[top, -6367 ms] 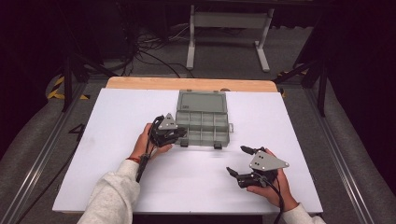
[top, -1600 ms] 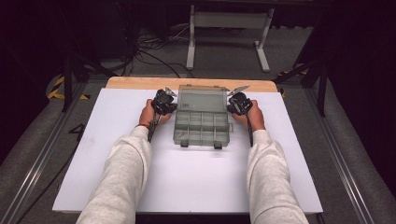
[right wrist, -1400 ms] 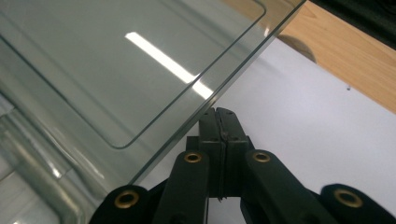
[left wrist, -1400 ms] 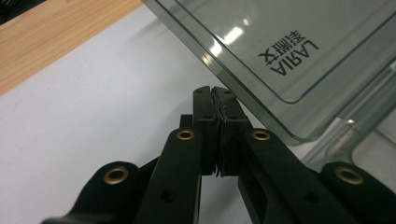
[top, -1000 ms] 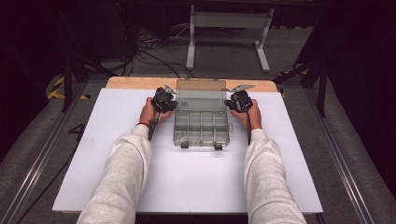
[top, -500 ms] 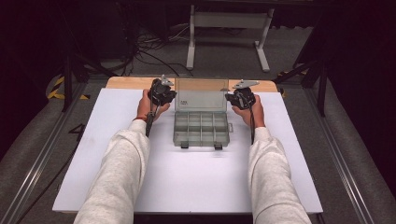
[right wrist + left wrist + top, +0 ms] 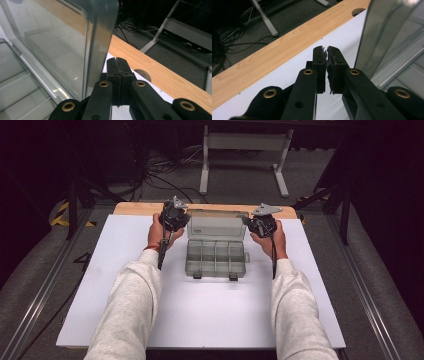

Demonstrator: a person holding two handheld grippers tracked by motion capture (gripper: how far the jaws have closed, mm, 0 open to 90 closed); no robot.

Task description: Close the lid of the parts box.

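A clear plastic compartment box (image 7: 216, 257) sits toward twelve o'clock of the white worktop (image 7: 200, 305), with its lid (image 7: 216, 225) raised upright along the far edge. Two latches hang at its near edge.

The left tongs (image 7: 175, 217) are at about ten o'clock of the box, just beside the lid's left edge. In the left gripper view the left tongs (image 7: 326, 48) are nearly closed, with a thin slit between the jaws and nothing in it; the lid (image 7: 382, 35) stands just to their three o'clock side.

The right tongs (image 7: 260, 222) are at about two o'clock of the box, by the lid's right edge. In the right gripper view the right tongs (image 7: 116, 61) are pressed fully together and empty, and the lid (image 7: 75, 37) rises at their nine o'clock side, very close. Whether they touch it I cannot tell.

A wooden strip (image 7: 145, 208) runs beyond the white surface.
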